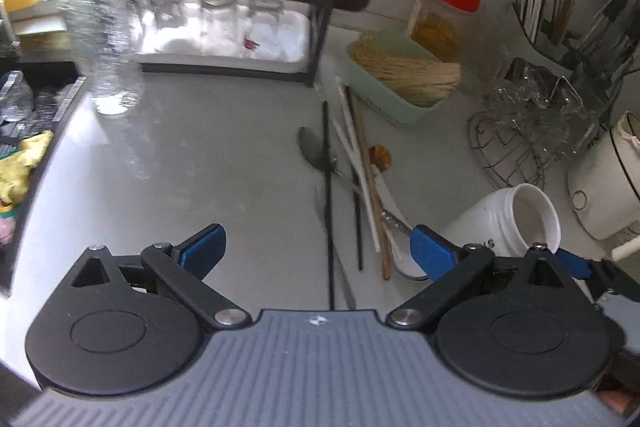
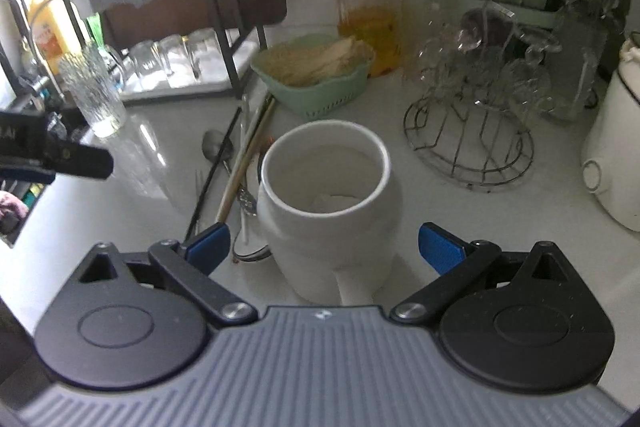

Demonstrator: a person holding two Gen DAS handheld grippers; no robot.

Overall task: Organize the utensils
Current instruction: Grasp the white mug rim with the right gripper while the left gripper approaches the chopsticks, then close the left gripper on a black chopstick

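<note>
The utensils [image 1: 352, 183] lie in a loose bundle on the counter [image 1: 200, 167], straight ahead of the left gripper [image 1: 318, 251], long axes running away from it, near ends between its wide-apart fingers. The right gripper [image 2: 324, 247], also spread, straddles the white ceramic holder [image 2: 326, 203], with the bundle just to its left. The left gripper looks better placed to pick.

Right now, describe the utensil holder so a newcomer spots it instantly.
Start at the grey countertop, then find the loose pile of chopsticks and spoons in front of the green basket. Just right of that pile stands the white ceramic crock: upright, wide-mouthed, opaque and holding no utensils, unlike the clear glasses around it.
</note>
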